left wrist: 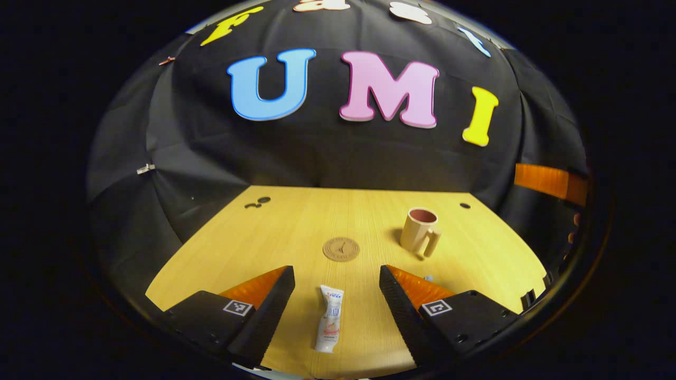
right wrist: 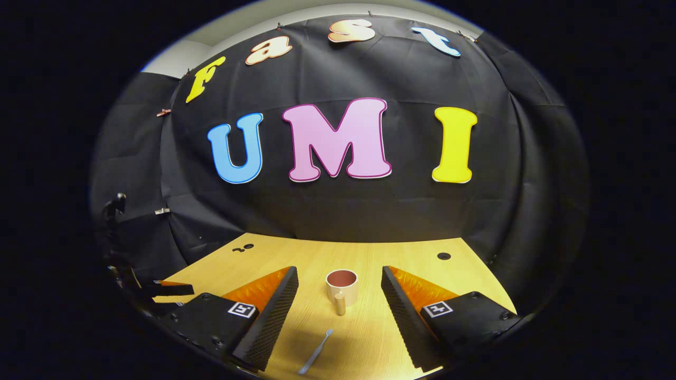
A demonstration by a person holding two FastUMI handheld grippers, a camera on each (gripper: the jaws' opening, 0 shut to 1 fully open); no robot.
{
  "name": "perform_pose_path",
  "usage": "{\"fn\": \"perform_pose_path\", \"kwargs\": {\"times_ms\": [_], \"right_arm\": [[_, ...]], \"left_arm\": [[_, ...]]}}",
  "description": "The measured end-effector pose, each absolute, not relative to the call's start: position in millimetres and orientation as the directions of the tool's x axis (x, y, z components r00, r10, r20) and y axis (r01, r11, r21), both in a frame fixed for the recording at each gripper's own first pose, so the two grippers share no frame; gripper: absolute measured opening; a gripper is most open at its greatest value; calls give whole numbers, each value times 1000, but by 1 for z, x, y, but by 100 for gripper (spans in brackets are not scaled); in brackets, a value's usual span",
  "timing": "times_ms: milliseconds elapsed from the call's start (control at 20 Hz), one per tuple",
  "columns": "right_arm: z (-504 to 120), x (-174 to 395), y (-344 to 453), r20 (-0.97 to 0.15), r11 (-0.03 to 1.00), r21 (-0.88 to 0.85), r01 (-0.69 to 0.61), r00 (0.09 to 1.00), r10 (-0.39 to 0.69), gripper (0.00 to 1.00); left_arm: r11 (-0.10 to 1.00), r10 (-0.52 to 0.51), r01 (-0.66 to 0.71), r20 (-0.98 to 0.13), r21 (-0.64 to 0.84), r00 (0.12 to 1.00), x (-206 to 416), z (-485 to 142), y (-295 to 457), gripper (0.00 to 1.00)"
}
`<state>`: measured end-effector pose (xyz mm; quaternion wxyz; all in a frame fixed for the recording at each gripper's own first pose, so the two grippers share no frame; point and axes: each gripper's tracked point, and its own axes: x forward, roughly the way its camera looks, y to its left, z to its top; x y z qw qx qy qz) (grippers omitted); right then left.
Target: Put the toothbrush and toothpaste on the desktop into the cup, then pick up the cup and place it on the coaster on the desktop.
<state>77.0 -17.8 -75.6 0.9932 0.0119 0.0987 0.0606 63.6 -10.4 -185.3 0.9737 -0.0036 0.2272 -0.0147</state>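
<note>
Left gripper: we see its jaws spread wide and holding nothing, poised above the desktop with the toothpaste lying between the two fingers.
Right gripper: we find it likewise wide open and empty, its fingers framing the cup and the toothbrush.
Toothpaste: a white tube flat on the wood, just nearer to us than the coaster; not yet grasped.
Toothbrush: lies flat on the desktop in the right gripper view, near the cup's handle side; untouched.
Cup: stands upright on bare wood, handle toward the cameras, beside the coaster and apart from it; as far as we can see, its interior is empty.
Coaster: a round brown disc with nothing on it.
Progress: we judge that no step is complete; both insertions and the cup's transfer remain.
</note>
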Motion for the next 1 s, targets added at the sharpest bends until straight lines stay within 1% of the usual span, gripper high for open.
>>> {"fn": "perform_pose_path", "kwargs": {"times_ms": [300,450,550,750,850,1000], "right_arm": [[-113,98,-22,-272,988,38,-153,949,157,98],[-134,101,-21,-324,983,83,-162,929,180,98],[-148,98,-17,-361,980,91,-178,911,199,98],[-165,94,-15,-412,981,99,-165,891,191,99],[-174,89,-11,-441,982,102,-156,878,186,99],[-187,81,-5,-478,986,91,-137,863,164,98]], "left_arm": [[999,-21,31,-601,7,799,75,-254,-10,100],[1000,-11,25,-673,10,740,77,-282,-6,100],[1000,-6,16,-702,8,713,77,-296,-3,96],[1000,1,15,-758,15,652,74,-323,3,95],[999,15,26,-761,42,648,79,-331,8,94],[999,-22,43,-779,6,627,75,-339,2,89]]}}
